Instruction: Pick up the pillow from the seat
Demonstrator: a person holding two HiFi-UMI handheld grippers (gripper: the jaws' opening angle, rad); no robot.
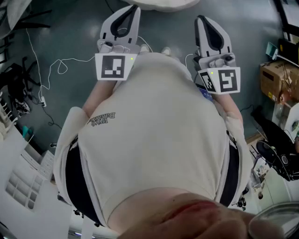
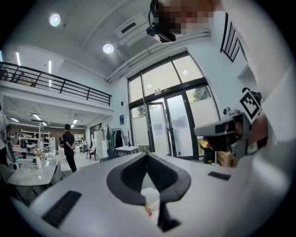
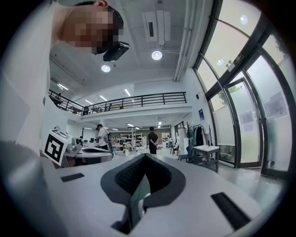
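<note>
In the head view a white rounded thing (image 1: 159, 3) shows at the top edge, cut off; I cannot tell whether it is the pillow. Neither gripper view shows a pillow or a seat. My left gripper (image 1: 132, 7) and right gripper (image 1: 201, 18) are held up side by side in front of the person's light shirt (image 1: 159, 140), pointing away from the body. In the left gripper view the left gripper (image 2: 147, 154) has its jaws meeting at the tip with nothing in them. The right gripper (image 3: 145, 155) is likewise shut and empty, aimed across a large hall.
A grey floor with white cables (image 1: 51, 65) lies at the left, white shelving (image 1: 23, 177) at the lower left, a cardboard box (image 1: 276, 79) and a black chair base (image 1: 280, 161) at the right. Distant people (image 3: 152, 141) and a white table (image 3: 206, 150) stand in the hall.
</note>
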